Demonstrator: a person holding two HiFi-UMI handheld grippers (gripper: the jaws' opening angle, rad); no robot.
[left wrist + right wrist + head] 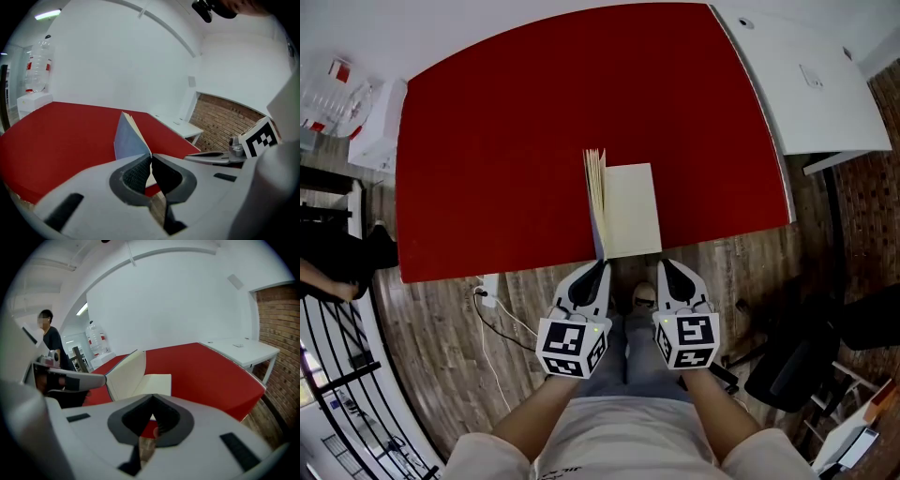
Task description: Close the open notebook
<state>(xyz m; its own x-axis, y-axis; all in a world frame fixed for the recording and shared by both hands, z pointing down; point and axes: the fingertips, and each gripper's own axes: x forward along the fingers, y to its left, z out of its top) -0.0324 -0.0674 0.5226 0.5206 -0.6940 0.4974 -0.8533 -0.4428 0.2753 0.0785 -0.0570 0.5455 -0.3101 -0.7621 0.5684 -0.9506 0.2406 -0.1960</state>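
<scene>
Left tongs pinch the notebook cover raised; right tongs shut, empty.

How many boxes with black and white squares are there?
2. The left box sits on the left gripper. The right box sits on the right gripper. They are side by side at the bottom of the head view. None seems hidden.

In the left gripper view we lose the near corner of the notebook behind the closed pads of the left gripper. In the head view the white table runs off the top edge, and of the bystander at the left edge we see only a forearm.
</scene>
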